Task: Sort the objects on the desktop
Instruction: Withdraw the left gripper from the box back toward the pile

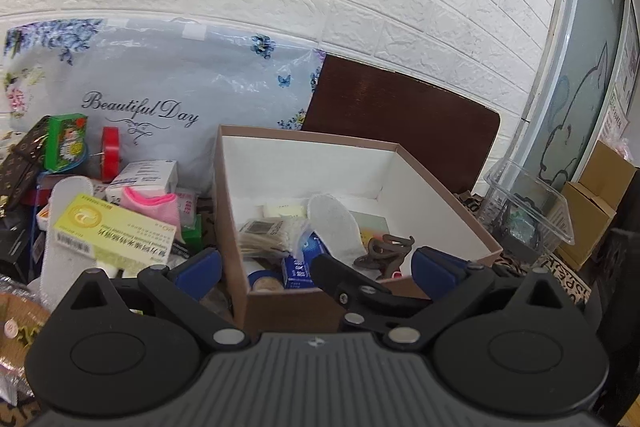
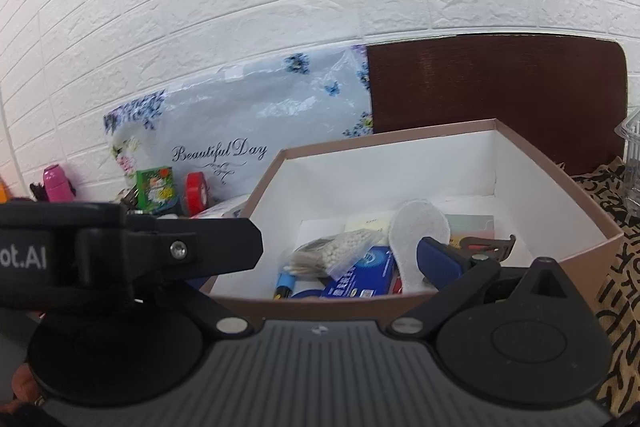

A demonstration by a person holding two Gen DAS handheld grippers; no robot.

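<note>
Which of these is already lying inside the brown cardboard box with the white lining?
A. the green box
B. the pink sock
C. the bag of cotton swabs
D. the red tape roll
C: the bag of cotton swabs lies inside the brown cardboard box, while the other three sit in the pile outside it to the left.

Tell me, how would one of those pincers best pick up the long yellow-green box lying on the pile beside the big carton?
Probably across its narrow width, near the middle, coming down from above. The yellow-green box is long, flat and lies face up on top of the clutter, so its two long edges are exposed. The open left gripper is nearest.
</note>
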